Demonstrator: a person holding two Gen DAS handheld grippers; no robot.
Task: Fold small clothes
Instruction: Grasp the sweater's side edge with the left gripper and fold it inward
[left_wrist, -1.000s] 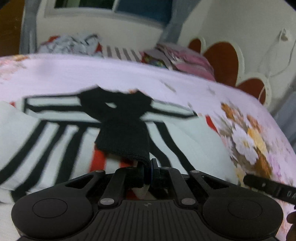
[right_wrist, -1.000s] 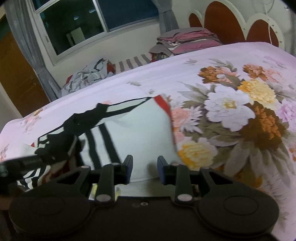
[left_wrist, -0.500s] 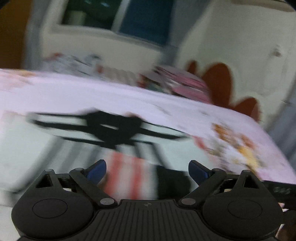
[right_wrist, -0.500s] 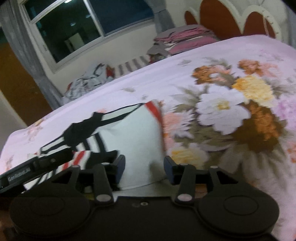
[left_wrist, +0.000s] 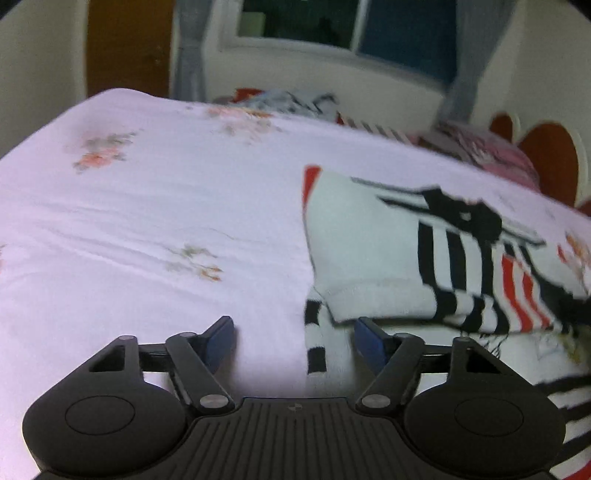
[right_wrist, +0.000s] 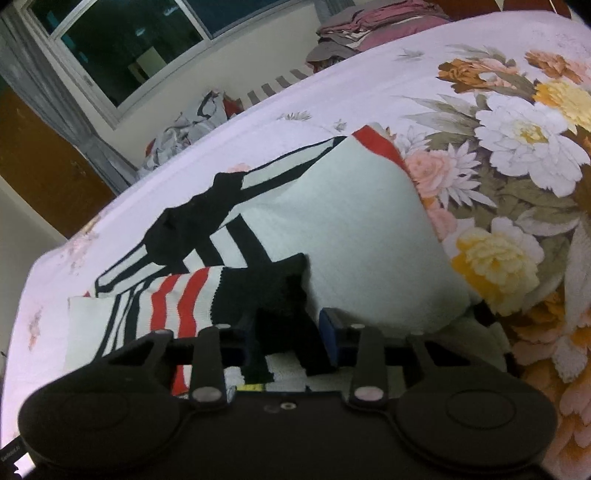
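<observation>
Striped sweater (right_wrist: 362, 229) on bedspread (left_wrist: 147, 221), right tongs (right_wrist: 286, 341) closing on its black cuff, left tongs (left_wrist: 293, 341) closing, empty.

The sweater (right_wrist: 354, 236) is knitted cloth, matt and slightly fuzzy, with a ribbed black cuff (right_wrist: 273, 288) at 6 o'clock in the right wrist view. The bedsheet (left_wrist: 155, 206) is thin woven cloth, smooth, matt, lightly creased, with a printed floral pattern. The left gripper (left_wrist: 293, 341) and the right gripper (right_wrist: 288, 330) have matt black plastic bodies with ribbed centre plates, dull metal pivot pins, and blue fingers (left_wrist: 221, 338) of smooth finish. The door (left_wrist: 129, 44) at 11 o'clock looks like brown wood.
</observation>
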